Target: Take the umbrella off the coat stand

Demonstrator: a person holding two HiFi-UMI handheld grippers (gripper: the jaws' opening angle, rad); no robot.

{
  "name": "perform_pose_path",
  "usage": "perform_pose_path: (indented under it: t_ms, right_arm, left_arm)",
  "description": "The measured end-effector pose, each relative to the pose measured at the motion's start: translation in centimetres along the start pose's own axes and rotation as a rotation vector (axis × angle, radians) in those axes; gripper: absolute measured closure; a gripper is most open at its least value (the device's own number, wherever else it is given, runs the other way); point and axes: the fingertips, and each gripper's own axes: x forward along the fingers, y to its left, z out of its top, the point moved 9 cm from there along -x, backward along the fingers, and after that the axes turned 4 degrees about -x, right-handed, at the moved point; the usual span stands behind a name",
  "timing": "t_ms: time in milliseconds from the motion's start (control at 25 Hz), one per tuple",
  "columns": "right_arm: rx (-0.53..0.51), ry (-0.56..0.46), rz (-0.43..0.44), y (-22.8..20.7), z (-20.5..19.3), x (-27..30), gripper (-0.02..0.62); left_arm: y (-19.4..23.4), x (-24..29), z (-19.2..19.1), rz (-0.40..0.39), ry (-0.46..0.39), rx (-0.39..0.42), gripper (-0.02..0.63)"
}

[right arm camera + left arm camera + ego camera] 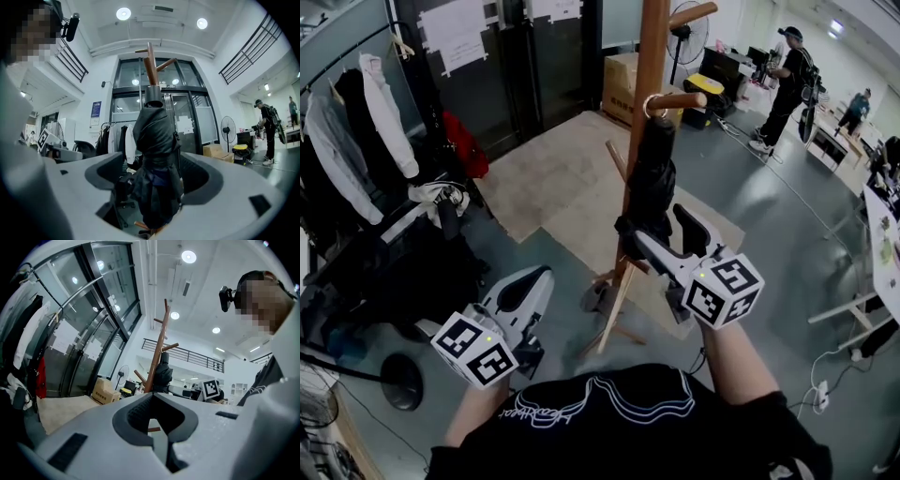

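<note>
A black folded umbrella [652,178] hangs by its loop from a peg of the wooden coat stand [652,47]. My right gripper [652,222] reaches level around the umbrella's lower part. In the right gripper view the umbrella [157,159] fills the space between the jaws; a thin gap shows on the left side, so the right gripper [154,185] is open and narrowing. My left gripper [534,283] hangs low on the left, away from the stand, jaws together and empty. Its own view shows the left gripper [158,431] shut, with the stand [159,343] and umbrella [162,373] further off.
A clothes rack with jackets [356,141] and a black chair [394,272] stand at the left. A cardboard box [623,84] and a fan [689,37] sit behind the stand. A person [787,84] stands at the back right, near tables [886,244]. The stand's legs [614,323] spread on the floor.
</note>
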Motion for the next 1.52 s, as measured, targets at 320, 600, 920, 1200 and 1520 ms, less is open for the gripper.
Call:
perform_pose_path:
  t_ms: [320,600,920,1200,1520]
  right_arm:
    - [-0.019,0.006,0.02,-1.0,0.0,2.9,0.239]
    - [-0.013,0.015,0.029,-1.2,-0.8,4.3,0.307]
    - [-0.015,0.028,0.04,-1.6,-1.0,4.5,0.333]
    - [-0.031,0.019,0.068,-1.8,-0.7,4.5,0.339]
    - [-0.035,0.01,0.093,-2.2,-0.6,3.9,0.345]
  left_arm:
    - [1.3,0.1,0.1,0.056,-0.017,-0.007,0.6]
    - [2.6,-0.2,0.0,0.091,-0.023,-0.021,0.6]
    - [3.1,0.6,-0.5,0.096,-0.028,-0.027,0.601]
    - [3.0,1.3,-0.5,0.105,-0.027,-0.023,0.601]
    - [2.4,2.1,-0.7,0.111,-0.038,-0.014,0.601]
